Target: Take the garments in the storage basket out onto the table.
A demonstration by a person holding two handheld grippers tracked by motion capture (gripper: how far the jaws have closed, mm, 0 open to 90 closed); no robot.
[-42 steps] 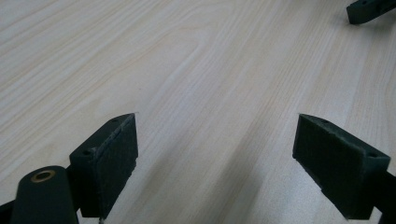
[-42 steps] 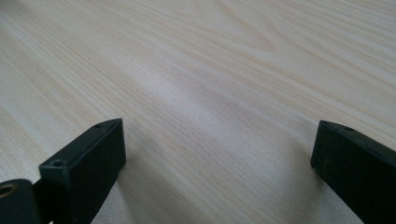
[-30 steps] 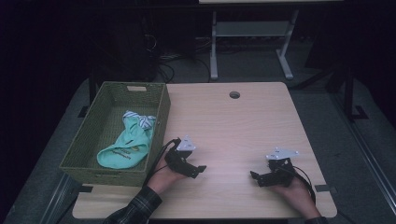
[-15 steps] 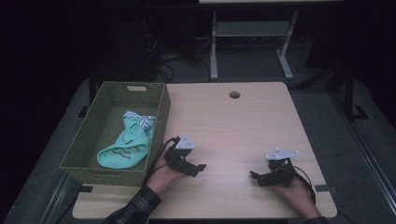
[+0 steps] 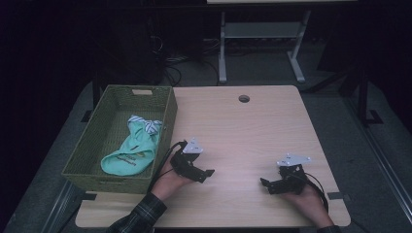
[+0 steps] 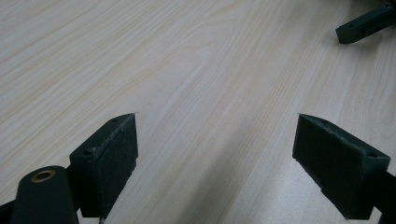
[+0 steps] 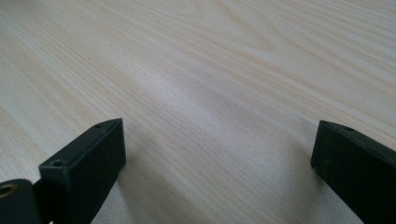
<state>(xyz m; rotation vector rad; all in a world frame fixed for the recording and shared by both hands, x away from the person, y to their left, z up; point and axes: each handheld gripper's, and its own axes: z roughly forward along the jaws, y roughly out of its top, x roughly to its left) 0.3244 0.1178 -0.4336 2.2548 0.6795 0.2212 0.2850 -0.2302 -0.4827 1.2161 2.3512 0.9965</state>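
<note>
Resting low on wooden table (image 5: 252, 131): left gripper (image 5: 204, 173) and right gripper (image 5: 266, 184), jaws of both spread wide, nothing between them. Item nearest: mint-green garment (image 5: 132, 151), striped trim at one end, lying crumpled inside woven green basket (image 5: 167, 124) at table's left edge, just beside left gripper. Handling estimate: light, soft, limp; drapes and stretches when lifted; not fragile. Recommended hold: pinch bunched fold near middle, clear of basket wall.
</note>
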